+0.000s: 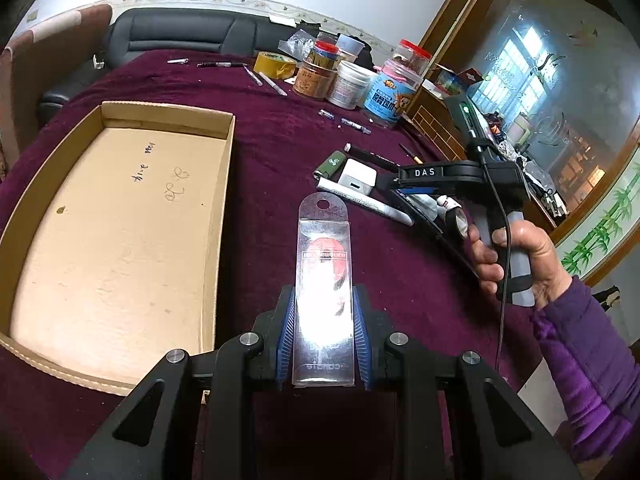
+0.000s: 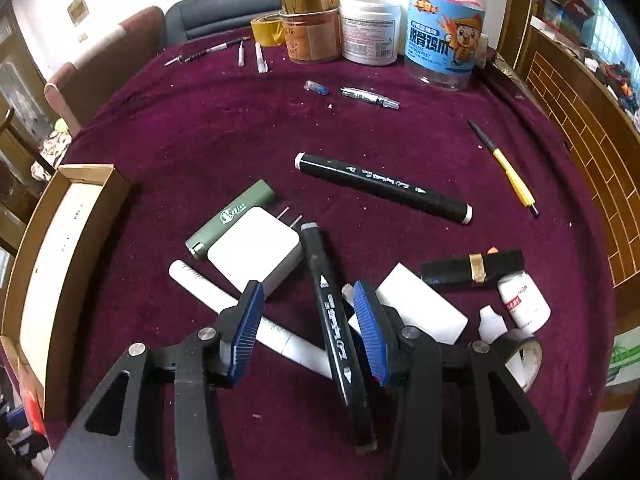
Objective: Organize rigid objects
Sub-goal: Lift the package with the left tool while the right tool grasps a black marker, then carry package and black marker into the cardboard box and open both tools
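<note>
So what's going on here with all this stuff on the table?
A person is tidying small items using a handheld gripper in each hand. The left gripper is shut on a clear plastic packet, held just beside an empty cardboard box. The right gripper is open, lowered around a black marker in a pile with a white charger and a green lighter. Nothing is in the box yet.
</note>
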### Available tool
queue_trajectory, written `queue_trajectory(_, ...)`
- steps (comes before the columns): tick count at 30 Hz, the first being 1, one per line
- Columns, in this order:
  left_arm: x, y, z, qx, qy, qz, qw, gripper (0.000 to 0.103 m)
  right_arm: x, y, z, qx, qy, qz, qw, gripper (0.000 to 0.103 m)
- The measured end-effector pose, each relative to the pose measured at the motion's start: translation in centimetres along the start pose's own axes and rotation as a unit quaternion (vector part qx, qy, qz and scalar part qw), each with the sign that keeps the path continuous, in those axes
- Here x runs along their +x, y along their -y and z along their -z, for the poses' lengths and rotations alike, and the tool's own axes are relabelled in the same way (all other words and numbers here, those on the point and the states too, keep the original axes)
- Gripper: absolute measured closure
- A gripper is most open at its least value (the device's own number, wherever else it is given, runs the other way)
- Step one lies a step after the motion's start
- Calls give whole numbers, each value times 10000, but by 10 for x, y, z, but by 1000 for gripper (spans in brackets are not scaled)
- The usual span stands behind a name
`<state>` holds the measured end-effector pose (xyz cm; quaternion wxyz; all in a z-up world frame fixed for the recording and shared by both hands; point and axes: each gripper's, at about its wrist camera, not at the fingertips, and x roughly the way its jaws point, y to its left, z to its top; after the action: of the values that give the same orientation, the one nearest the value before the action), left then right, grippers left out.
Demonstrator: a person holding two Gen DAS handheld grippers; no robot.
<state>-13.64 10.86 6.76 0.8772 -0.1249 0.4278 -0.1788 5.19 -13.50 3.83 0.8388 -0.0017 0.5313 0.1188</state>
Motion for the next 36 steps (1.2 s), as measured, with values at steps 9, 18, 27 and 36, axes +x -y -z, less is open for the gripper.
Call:
queue_trajectory(9,34,30,13,472,-545,118,9973,80,18,8,11,402,-453,-509,9969,58)
queue_trajectory(18,78,36,15,465,-1072,-244,9929,79,8,7,21,549,-171,-309,9979,58)
queue_trajectory(27,82,49,15,610,-981,-403,9925,72,11,-4,18,435,-163,-18,9989,59)
queue_trajectory(36,47,30,7,167,-629,69,9979,80,-10,10,29,789,26,-325,9963,91)
